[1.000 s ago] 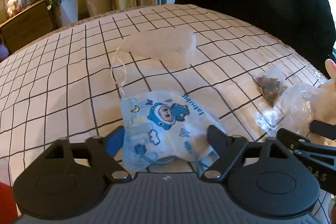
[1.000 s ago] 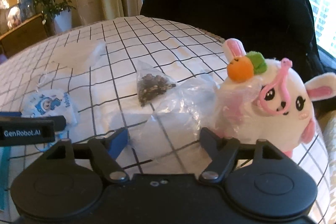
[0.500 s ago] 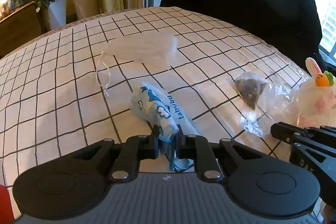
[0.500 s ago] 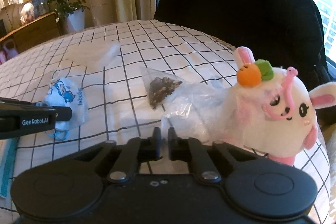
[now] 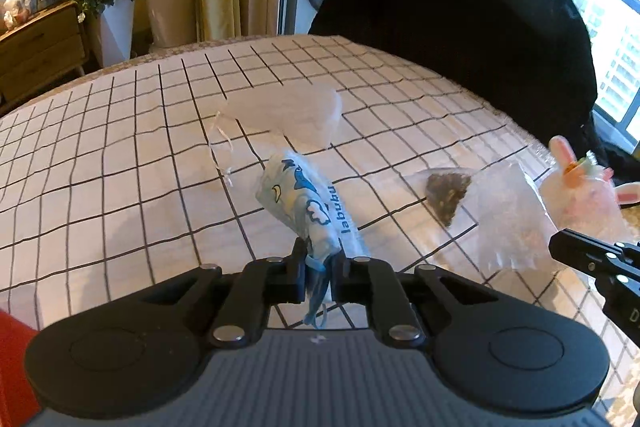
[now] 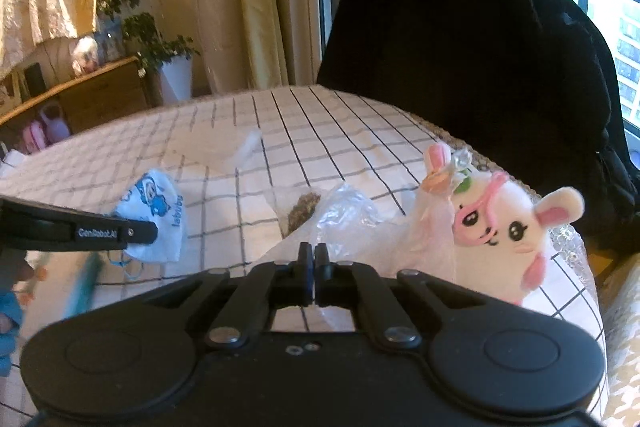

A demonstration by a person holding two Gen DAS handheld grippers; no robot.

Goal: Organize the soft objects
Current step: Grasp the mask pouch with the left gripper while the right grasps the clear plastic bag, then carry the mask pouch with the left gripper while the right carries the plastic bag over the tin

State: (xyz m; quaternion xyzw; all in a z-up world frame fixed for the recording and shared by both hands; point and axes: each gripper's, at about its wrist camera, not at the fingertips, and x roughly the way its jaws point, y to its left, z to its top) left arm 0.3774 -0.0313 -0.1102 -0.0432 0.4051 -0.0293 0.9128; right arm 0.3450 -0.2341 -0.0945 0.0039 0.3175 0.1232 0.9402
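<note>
My left gripper (image 5: 319, 255) is shut on a blue cartoon face mask (image 5: 308, 205) and holds it lifted off the checked tablecloth (image 5: 120, 155). The mask also shows in the right wrist view (image 6: 154, 203). My right gripper (image 6: 314, 259) is shut on the edge of a clear plastic bag (image 6: 348, 219) that wraps a white and pink bunny plush (image 6: 496, 231). The bag is lifted with the plush in it. The plush also shows in the left wrist view (image 5: 580, 195).
A white mask with ear loops (image 5: 288, 115) lies farther back on the cloth. A small clear pouch of dark bits (image 5: 446, 189) lies beside the bag. A person in black (image 5: 460, 7) stands behind the table. A wooden cabinet (image 5: 36, 47) and plants stand at the left.
Both grippers went from open to shut, the left on the blue mask, the right on the bag's edge. Both have since risen, lifting the mask and the bagged plush.
</note>
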